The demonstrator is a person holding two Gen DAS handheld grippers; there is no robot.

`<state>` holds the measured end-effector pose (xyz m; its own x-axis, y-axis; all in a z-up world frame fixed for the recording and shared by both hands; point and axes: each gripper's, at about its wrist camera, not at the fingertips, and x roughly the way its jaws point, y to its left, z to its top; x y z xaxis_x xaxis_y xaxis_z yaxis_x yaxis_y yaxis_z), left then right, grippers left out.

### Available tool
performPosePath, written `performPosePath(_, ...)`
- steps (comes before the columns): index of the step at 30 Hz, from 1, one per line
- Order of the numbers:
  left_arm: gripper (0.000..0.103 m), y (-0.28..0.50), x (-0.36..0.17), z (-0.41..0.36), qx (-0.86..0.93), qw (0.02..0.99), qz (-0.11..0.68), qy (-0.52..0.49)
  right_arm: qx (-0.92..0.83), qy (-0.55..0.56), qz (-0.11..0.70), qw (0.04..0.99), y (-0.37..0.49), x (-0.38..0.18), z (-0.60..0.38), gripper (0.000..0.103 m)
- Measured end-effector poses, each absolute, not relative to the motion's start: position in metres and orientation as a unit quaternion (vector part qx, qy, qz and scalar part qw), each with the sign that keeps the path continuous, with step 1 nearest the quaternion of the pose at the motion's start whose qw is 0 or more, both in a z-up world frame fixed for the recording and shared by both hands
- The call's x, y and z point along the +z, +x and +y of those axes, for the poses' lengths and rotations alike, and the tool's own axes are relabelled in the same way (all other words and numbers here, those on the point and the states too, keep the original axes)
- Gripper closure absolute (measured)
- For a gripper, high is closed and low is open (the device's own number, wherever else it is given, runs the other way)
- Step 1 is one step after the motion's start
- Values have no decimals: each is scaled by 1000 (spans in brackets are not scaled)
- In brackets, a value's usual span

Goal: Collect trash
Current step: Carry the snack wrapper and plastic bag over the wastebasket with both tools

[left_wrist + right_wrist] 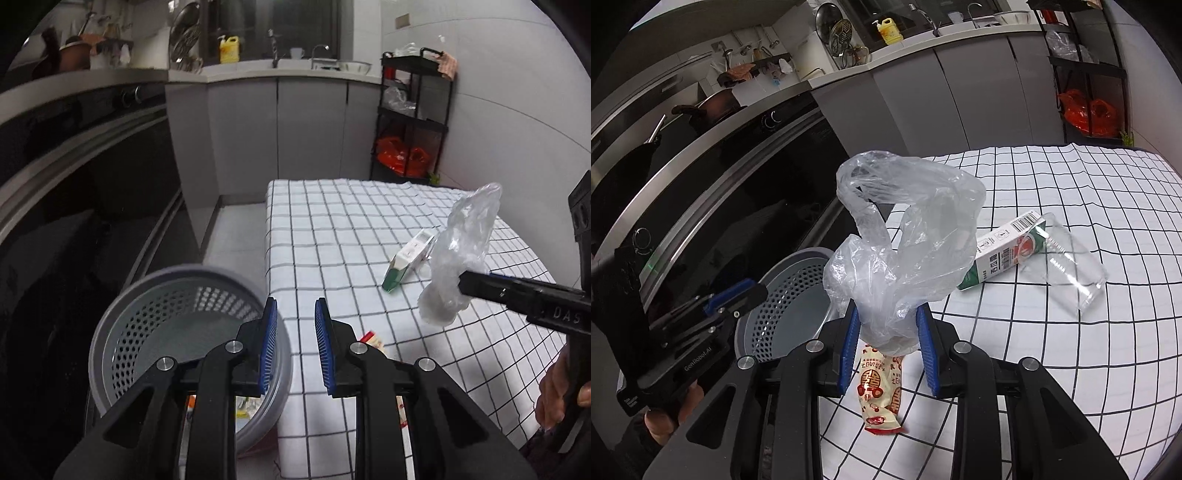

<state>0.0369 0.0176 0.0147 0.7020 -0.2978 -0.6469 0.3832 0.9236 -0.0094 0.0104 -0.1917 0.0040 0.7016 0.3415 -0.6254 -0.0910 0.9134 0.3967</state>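
My right gripper is shut on a crumpled clear plastic bag, held up over the checked tablecloth. From the left wrist view the bag hangs at the right gripper's tip, right of centre. My left gripper has nothing between its pads, which stand a narrow gap apart, above the table's edge beside the grey perforated bin. On the cloth lie a green-and-white carton, a clear plastic cup and a red-and-cream snack wrapper.
The bin stands on the floor between the table and a dark oven front. A black shelf rack with orange bags is behind the table. Grey cabinets line the back. A person's hand grips the right handle.
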Motion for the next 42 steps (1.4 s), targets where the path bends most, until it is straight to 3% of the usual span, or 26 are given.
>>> performPosePath(5,81,30,-8,17,-181,902,388,47,106,167,373,907,5,1,-193,73)
performPosePath(9,75,23,-20,7,-184,894,407,47,91,163,376,908,-4,-5,-202,73)
performPosePath(12,57,15,-23,-3,-185,892,409,48,84,169,375,908,-11,-9,-213,73)
performPosePath(13,45,13,-24,-6,-185,892,409,48,82,171,374,908,-12,-10,-216,73)
performPosePath(14,39,11,-25,-11,-184,894,407,46,79,173,372,908,-14,-10,-220,73)
performPosePath(17,38,7,-30,-23,-184,890,414,47,73,179,366,910,-20,-11,-229,73)
performPosePath(20,31,8,-41,-37,-176,884,431,43,72,190,361,910,-24,-10,-238,73)
performPosePath(30,31,15,-76,-70,-137,869,473,43,74,210,350,910,-31,-8,-253,73)
performPosePath(31,32,15,-79,-72,-134,868,476,44,74,210,350,910,-32,-8,-254,73)
performPosePath(33,46,15,-84,-75,-135,865,482,48,74,210,350,910,-33,-9,-253,73)
performPosePath(35,74,15,-88,-77,-139,861,488,48,75,209,351,910,-33,-10,-252,73)
performPosePath(36,81,16,-89,-76,-142,858,491,45,75,208,352,909,-33,-10,-251,73)
performPosePath(38,86,15,-85,-72,-143,861,487,40,76,205,355,909,-32,-11,-248,73)
performPosePath(42,86,14,-64,-59,-143,871,468,41,80,198,357,909,-29,-10,-242,73)
